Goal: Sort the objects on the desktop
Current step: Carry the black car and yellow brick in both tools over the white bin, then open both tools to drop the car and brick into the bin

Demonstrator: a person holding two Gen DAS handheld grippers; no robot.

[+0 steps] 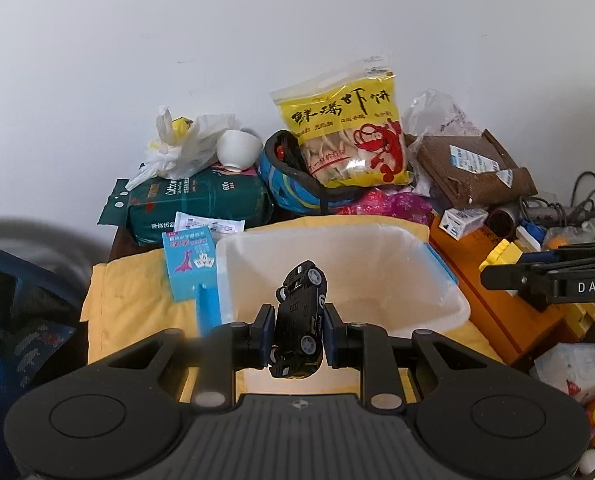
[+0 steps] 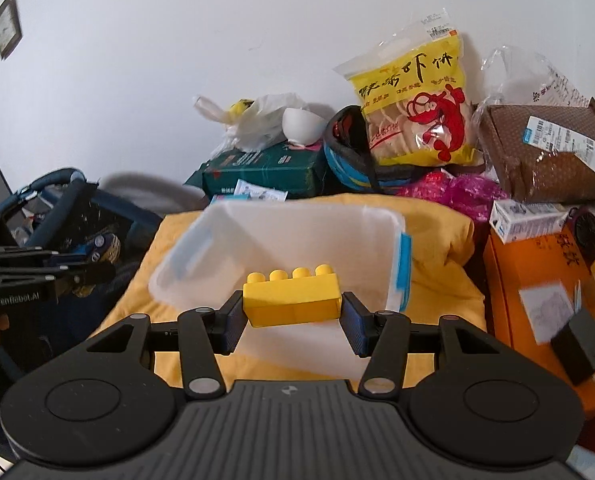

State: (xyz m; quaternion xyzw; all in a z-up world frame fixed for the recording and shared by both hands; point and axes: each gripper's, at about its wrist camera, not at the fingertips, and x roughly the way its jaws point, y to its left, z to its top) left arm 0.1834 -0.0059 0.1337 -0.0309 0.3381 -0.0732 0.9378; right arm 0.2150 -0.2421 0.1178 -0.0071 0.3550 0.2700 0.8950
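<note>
My left gripper [image 1: 296, 338] is shut on a black toy car [image 1: 299, 320], held nose-down over the near rim of a translucent white storage bin [image 1: 449, 292]. My right gripper [image 2: 293, 318] is shut on a yellow toy brick [image 2: 293, 300], held over the near edge of the same bin [image 2: 201, 236], which sits on a yellow cloth [image 2: 437, 240]. The right gripper shows at the right edge of the left wrist view [image 1: 553, 284]; the left gripper shows at the left edge of the right wrist view [image 2: 29, 276].
Behind the bin stand a green wipes pack [image 1: 193, 204], a white bowl [image 1: 239, 148], a blue helmet [image 1: 293, 184], a yellow shrimp-cracker bag [image 1: 345, 136] and a brown parcel [image 1: 473, 168]. An orange box [image 1: 493, 280] lies right. A blue card [image 1: 189, 268] lies left.
</note>
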